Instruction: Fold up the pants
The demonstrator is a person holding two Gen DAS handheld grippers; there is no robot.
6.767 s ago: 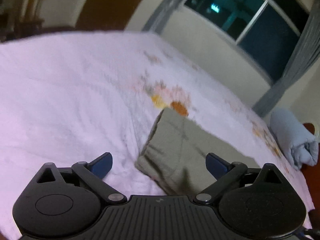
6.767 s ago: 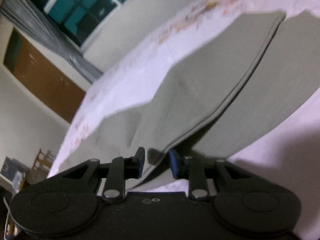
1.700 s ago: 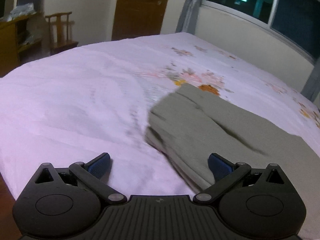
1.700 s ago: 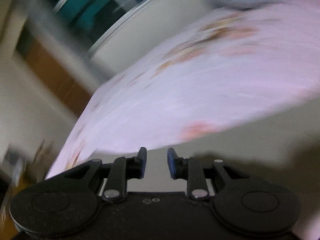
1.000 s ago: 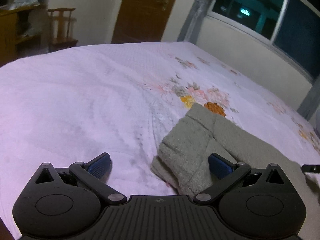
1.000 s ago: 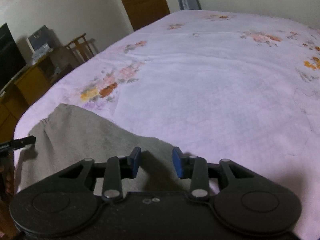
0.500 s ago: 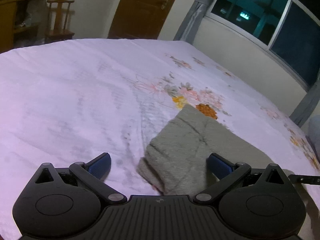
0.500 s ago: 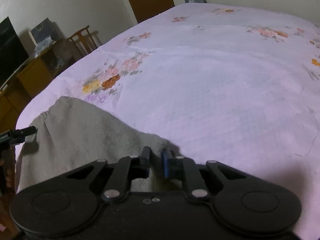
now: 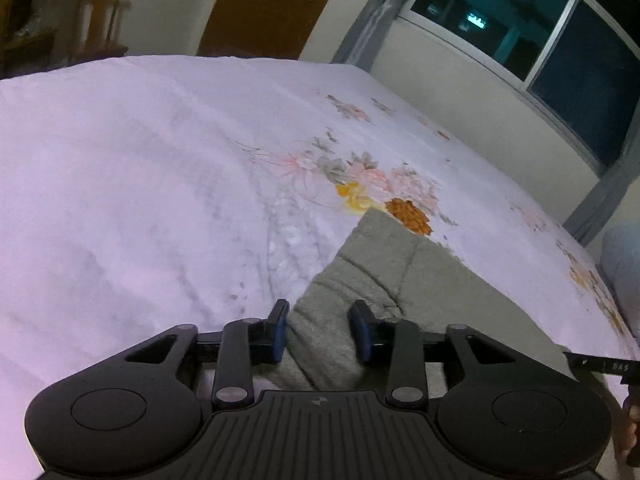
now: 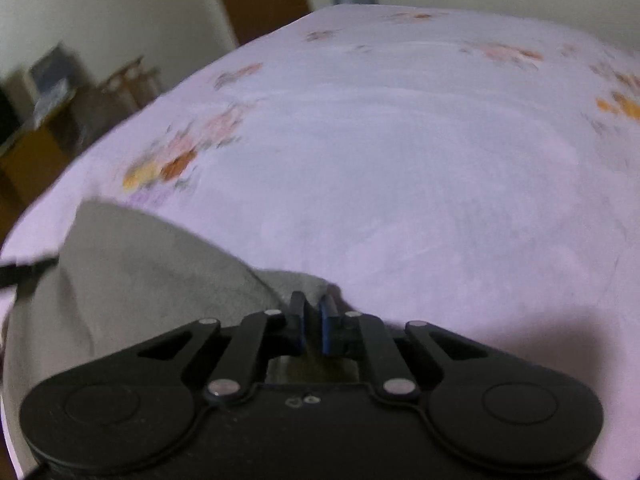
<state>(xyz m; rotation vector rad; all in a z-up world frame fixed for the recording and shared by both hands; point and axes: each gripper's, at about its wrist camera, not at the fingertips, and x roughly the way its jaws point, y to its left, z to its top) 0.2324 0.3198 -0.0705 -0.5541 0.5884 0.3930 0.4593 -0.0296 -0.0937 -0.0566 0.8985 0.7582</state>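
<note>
Left wrist view: pants (image 9: 408,276) lie on the bedspread (image 9: 140,184), long axis running far-left to near-right, gathered near end between the closing left gripper (image 9: 320,330), not yet pinched; right gripper (image 10: 313,322) pinches together on the other corner.

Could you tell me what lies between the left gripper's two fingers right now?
In the left wrist view, the pants' near corner lies between the closing left gripper's fingers.
</note>
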